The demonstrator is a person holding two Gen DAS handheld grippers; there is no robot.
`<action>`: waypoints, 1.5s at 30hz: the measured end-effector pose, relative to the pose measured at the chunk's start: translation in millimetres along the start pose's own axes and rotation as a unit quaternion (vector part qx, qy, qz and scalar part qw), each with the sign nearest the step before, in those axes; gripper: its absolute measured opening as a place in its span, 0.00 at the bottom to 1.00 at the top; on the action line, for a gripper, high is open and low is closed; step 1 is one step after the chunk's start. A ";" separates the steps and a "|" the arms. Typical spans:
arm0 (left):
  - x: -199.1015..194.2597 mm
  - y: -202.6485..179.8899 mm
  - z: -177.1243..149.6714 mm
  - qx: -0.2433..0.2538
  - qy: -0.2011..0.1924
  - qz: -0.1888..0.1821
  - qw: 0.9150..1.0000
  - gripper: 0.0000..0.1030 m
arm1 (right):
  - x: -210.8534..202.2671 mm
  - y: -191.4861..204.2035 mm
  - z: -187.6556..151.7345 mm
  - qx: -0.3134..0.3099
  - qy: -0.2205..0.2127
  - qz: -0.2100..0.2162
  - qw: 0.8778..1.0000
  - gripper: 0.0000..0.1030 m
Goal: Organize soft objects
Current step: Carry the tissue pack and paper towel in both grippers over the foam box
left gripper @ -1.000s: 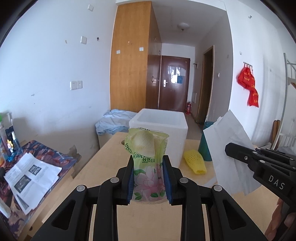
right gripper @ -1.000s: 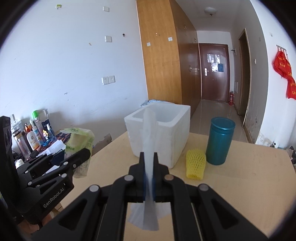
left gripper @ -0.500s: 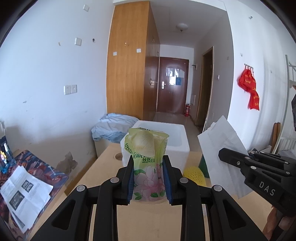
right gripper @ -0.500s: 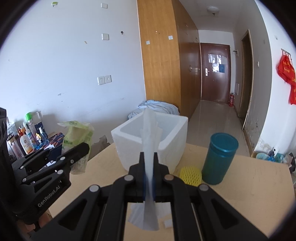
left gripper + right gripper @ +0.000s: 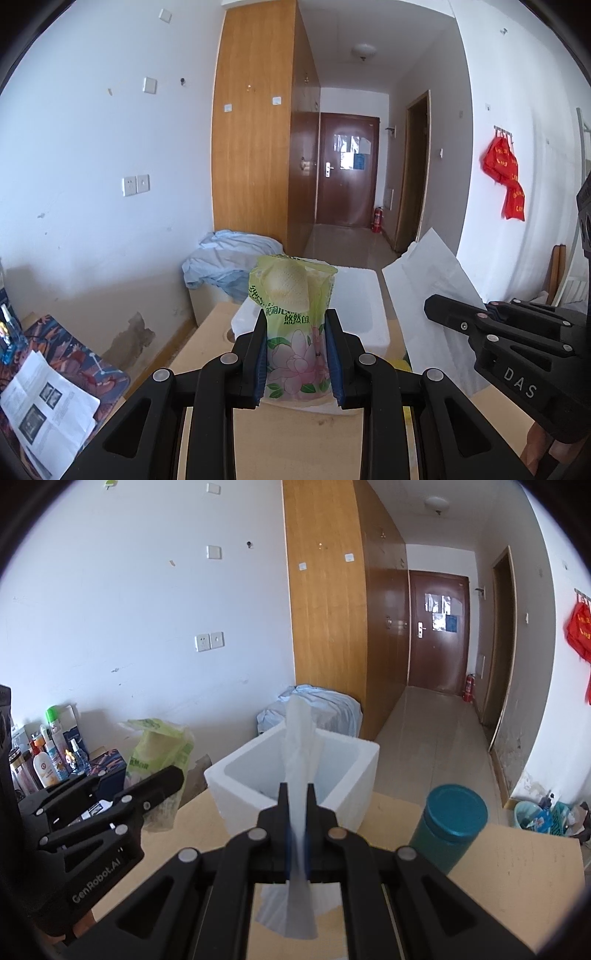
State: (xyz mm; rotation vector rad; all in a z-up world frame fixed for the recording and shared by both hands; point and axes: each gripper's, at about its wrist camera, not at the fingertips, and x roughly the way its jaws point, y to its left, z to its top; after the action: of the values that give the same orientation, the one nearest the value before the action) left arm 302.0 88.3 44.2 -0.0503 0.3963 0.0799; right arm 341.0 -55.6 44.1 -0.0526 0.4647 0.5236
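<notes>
My left gripper (image 5: 297, 353) is shut on a green tissue pack (image 5: 295, 321) with a pink flower print, held upright just in front of the white foam box (image 5: 364, 317). The same tissue pack (image 5: 159, 753) shows in the right wrist view, at the tip of the left gripper (image 5: 173, 779). My right gripper (image 5: 297, 830) is shut on a thin white foam sheet (image 5: 300, 760), held edge-on above the near rim of the foam box (image 5: 295, 771). From the left wrist view that white sheet (image 5: 439, 295) stands broad beside the right gripper (image 5: 443, 306).
A teal canister (image 5: 448, 827) stands on the wooden table (image 5: 517, 878) right of the box. A yellow foam net (image 5: 400, 365) peeks out behind my left gripper. Bottles (image 5: 44, 764) and papers (image 5: 48, 406) crowd a low surface at left. Blue cloth (image 5: 229, 258) lies behind the box.
Both grippers have moved forward and slightly up toward the foam box, which now looms larger and closer. Each keeps its hold; the yellow net has slipped mostly out of sight.
</notes>
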 end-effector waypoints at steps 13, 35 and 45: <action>43.1 7.2 30.4 -0.008 0.013 -0.018 1.000 0.28 | 36.4 -9.1 21.6 -0.010 -0.001 0.004 1.000 0.07; 122.7 6.9 42.9 -0.004 0.038 -0.029 0.999 0.28 | 88.4 -27.8 26.0 0.003 0.017 0.021 1.000 0.07; 138.9 6.8 40.0 0.003 0.047 -0.021 0.999 0.32 | 97.2 -26.0 26.9 0.000 0.028 0.016 0.999 0.07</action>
State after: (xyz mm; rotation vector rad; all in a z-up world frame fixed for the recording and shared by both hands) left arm 444.5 107.0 27.1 -0.0572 0.4895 0.0342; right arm 439.3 -28.0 23.6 -0.0605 0.5213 0.5537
